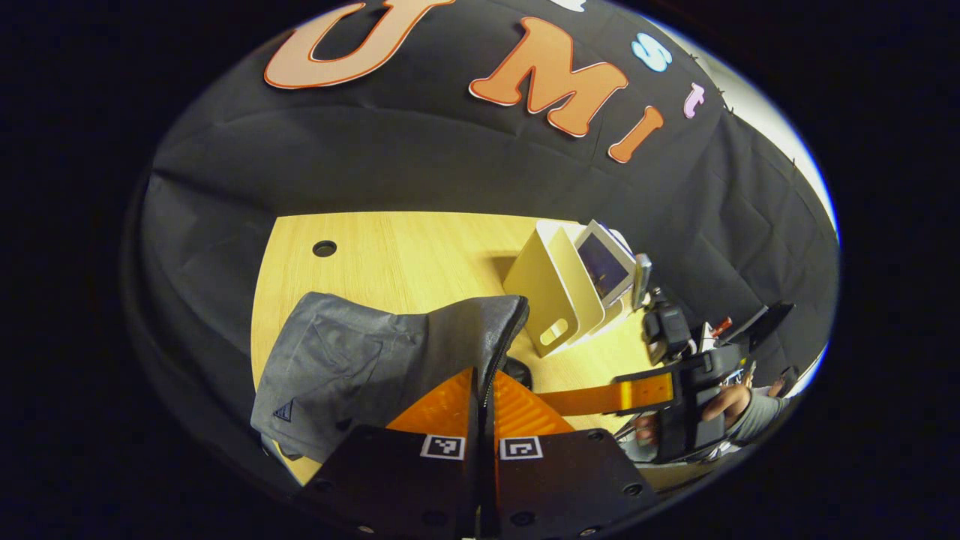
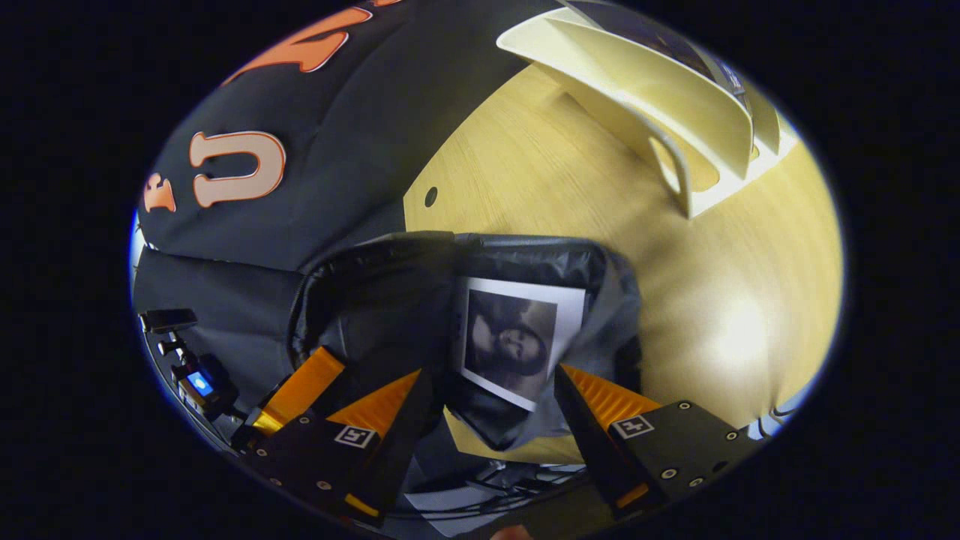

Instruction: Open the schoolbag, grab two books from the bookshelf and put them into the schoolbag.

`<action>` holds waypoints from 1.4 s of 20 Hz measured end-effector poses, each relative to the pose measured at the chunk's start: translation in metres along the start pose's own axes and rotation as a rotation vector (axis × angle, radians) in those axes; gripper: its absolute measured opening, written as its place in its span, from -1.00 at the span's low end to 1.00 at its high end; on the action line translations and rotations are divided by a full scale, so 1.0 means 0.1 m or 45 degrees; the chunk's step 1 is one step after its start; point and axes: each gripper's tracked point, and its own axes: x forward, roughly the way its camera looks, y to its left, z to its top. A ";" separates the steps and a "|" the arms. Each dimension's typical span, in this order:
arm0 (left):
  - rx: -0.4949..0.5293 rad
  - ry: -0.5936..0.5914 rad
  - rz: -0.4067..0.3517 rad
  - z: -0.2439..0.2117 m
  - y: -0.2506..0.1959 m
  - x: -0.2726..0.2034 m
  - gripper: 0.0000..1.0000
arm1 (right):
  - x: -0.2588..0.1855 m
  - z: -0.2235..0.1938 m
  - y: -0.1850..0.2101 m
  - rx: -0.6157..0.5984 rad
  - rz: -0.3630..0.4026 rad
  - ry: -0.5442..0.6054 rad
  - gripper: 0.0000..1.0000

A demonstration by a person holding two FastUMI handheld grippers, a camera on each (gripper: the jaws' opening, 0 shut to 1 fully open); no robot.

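The grey schoolbag (image 1: 360, 360) sits on the wooden table (image 1: 405, 247), left of the cream bookshelf (image 1: 555, 292), which holds a book (image 1: 606, 264) upright. The left gripper (image 1: 480, 397) has its jaws pinched together on the zipper edge of the schoolbag's flap, holding it up. Right of the schoolbag's mouth, the right gripper (image 2: 487, 397) hovers with jaws spread wide, gripping nothing. Between its fingers, a book with a portrait cover (image 2: 517, 337) rests inside the open schoolbag.
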 end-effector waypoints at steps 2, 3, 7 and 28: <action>-0.009 0.000 0.005 -0.01 -0.02 0.03 -0.94 | -0.19 0.13 -0.15 -0.078 -0.069 -0.020 0.97; -0.007 0.005 0.012 -0.01 -0.03 0.05 -0.94 | -0.29 0.21 -0.23 -0.114 -0.098 -0.014 0.97; -0.018 0.024 0.029 -0.05 -0.06 0.16 -0.94 | -0.77 0.62 -0.44 -0.204 -0.205 -0.068 0.97; -0.131 0.091 0.121 -0.27 -0.11 0.44 -0.94 | -1.81 2.45 -0.76 -0.590 -0.536 0.021 0.97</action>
